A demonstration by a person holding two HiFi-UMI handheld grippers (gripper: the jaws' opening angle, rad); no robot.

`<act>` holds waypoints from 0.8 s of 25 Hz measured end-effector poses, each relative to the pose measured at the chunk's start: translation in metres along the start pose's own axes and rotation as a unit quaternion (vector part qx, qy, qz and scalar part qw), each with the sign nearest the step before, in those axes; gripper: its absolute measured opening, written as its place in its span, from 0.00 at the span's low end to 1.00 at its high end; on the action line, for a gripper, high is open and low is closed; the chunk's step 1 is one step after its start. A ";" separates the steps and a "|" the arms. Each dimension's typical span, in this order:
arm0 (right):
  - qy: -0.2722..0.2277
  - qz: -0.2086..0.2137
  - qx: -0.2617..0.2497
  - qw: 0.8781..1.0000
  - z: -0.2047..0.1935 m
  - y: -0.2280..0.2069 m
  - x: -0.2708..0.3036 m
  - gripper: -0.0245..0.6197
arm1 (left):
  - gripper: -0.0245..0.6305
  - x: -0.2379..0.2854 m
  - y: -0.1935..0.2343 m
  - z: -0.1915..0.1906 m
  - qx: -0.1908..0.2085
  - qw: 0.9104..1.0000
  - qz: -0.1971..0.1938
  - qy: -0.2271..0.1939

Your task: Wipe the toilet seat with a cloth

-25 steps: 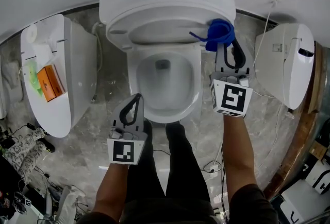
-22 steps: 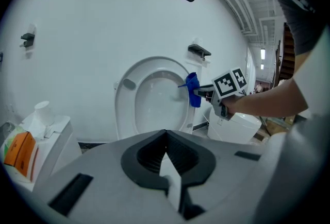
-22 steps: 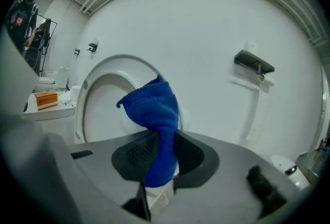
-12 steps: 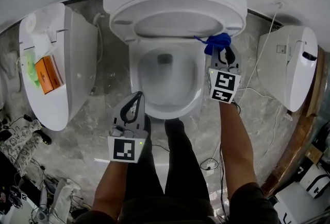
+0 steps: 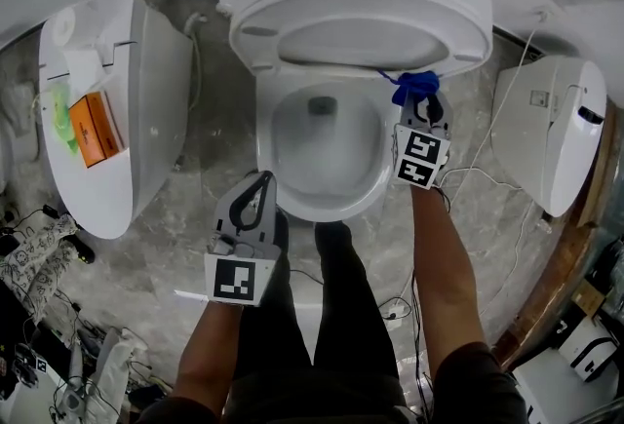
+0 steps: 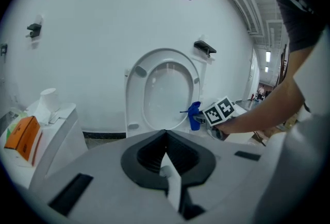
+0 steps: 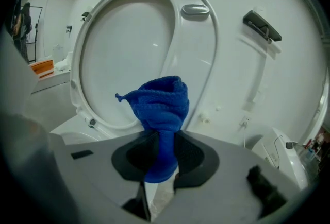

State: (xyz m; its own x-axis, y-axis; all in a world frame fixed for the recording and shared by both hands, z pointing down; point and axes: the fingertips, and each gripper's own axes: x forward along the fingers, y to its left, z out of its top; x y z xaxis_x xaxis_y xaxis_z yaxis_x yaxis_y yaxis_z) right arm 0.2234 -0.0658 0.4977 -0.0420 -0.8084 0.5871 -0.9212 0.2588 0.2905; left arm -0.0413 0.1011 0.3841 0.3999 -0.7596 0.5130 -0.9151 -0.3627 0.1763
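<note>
Blue cloth (image 5: 413, 87) w/ R gripper (image 5: 425, 106) dropped lower — now by toilet rim (image 5: 382, 144).

Open bowl (image 5: 322, 144) before upright seat (image 5: 464, 42)

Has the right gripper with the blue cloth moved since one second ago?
Yes: the right gripper sank from beside the raised seat toward the bowl rim.

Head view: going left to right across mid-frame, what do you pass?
orange box → left gripper → bowl drain → blue cloth → white spare lid
</note>
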 end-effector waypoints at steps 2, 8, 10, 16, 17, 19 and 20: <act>0.002 -0.003 -0.001 1.000 -0.002 0.004 -0.001 0.17 | 0.05 -0.003 0.002 -0.005 -0.003 1.000 0.001 0.004; 0.048 0.013 0.014 0.999 -0.031 0.034 0.003 0.17 | 0.05 -0.009 0.014 -0.011 -0.006 1.000 0.006 0.008; 0.067 0.024 0.012 0.997 -0.044 0.048 0.008 0.17 | 0.05 -0.012 0.024 -0.008 0.000 1.000 0.015 0.005; 0.098 0.061 0.006 0.993 -0.052 0.085 0.021 0.17 | 0.05 -0.032 0.070 -0.015 -0.009 0.999 0.050 0.007; 0.104 0.068 0.004 0.992 -0.052 0.093 0.023 0.17 | 0.05 -0.036 0.076 -0.019 -0.008 0.998 0.054 0.012; 0.114 0.082 -0.001 0.990 -0.053 0.107 0.029 0.17 | 0.05 -0.043 0.083 -0.026 -0.008 0.998 0.061 0.018; 0.116 0.085 -0.003 0.990 -0.053 0.113 0.033 0.17 | 0.05 -0.045 0.086 -0.028 -0.006 0.998 0.063 0.021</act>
State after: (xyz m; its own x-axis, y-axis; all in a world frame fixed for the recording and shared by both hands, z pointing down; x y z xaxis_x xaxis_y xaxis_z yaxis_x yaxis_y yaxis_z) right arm 0.1382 -0.0349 0.5904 -0.1060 -0.6097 0.7855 -0.9063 0.3843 0.1760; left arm -0.1396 0.1197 0.3997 0.2794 -0.7756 0.5660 -0.9586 -0.2595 0.1177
